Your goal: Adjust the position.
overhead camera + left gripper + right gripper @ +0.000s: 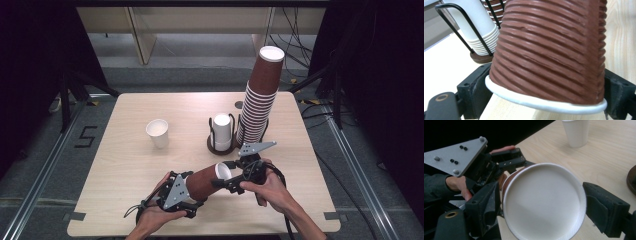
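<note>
Brown ribbed cup (202, 183) lies level in your left hand-held gripper (192, 197), clamped at its base, steadying it. Your right hand-held gripper (226, 176), at three o'clock, straddles the rim, jaws wide, not visibly pressing.

Left gripper view: the brown ribbed cup (549, 52) is cut off by the top edge, and it hides the inner faces of both jaws. Right gripper view: the white cup (576, 132) is cut off at the top edge. Whether the right gripper (541, 205) pads press the rim cannot be determined.
</note>
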`<state>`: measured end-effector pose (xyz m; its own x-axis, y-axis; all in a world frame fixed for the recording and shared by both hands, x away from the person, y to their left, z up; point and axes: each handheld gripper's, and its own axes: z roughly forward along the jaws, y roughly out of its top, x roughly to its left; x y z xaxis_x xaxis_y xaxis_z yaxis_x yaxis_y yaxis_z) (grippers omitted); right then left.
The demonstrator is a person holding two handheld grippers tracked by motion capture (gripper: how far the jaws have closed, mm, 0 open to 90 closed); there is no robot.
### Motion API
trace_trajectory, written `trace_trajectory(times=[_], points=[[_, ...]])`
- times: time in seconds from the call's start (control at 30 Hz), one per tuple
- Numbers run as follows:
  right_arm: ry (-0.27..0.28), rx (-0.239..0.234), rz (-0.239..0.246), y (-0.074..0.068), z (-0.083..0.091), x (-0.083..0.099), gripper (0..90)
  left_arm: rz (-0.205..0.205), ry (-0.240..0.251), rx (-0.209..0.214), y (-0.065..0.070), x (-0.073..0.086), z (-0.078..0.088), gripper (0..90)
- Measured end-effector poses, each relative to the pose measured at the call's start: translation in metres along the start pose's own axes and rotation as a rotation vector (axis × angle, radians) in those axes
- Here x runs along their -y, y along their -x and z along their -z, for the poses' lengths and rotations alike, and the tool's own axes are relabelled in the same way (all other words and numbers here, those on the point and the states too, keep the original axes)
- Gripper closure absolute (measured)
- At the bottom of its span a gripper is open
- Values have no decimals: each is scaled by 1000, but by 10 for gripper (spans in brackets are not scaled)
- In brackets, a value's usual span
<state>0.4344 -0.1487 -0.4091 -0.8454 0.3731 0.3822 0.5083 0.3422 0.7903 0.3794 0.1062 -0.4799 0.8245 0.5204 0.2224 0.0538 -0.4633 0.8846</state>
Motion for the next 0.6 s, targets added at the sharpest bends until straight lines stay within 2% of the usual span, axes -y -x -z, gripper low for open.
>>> trace_trajectory(times=[0.03,0.1,0.13,0.17,0.23,0.3,0.37,0.43,0.53,0.6], points=[[-5,4,8,0,-1,1,179,-15,-11,2,-1,0,0,117],[-16,-4,-19,0,-2,2,179,-12,-12,8,0,0,0,117],[-14,0,1,1,-2,2,180,-10,-14,12,0,0,0,117],[-22,-4,-12,1,-3,3,181,-12,-12,10,1,0,0,117],[-23,-7,0,2,-4,4,184,-17,-16,15,1,0,-1,117],[-34,-18,-23,1,-5,5,199,-22,-22,15,1,0,-1,117],[-43,-11,-14,0,-5,5,213,-24,-20,21,0,1,-1,115],[-46,-17,-25,0,-4,4,220,-31,-18,25,-1,1,0,104],[-43,-20,-20,1,-4,5,227,-26,1,26,0,2,-1,83],[-39,-34,-36,2,-3,4,230,-9,31,33,-1,4,-2,71]])
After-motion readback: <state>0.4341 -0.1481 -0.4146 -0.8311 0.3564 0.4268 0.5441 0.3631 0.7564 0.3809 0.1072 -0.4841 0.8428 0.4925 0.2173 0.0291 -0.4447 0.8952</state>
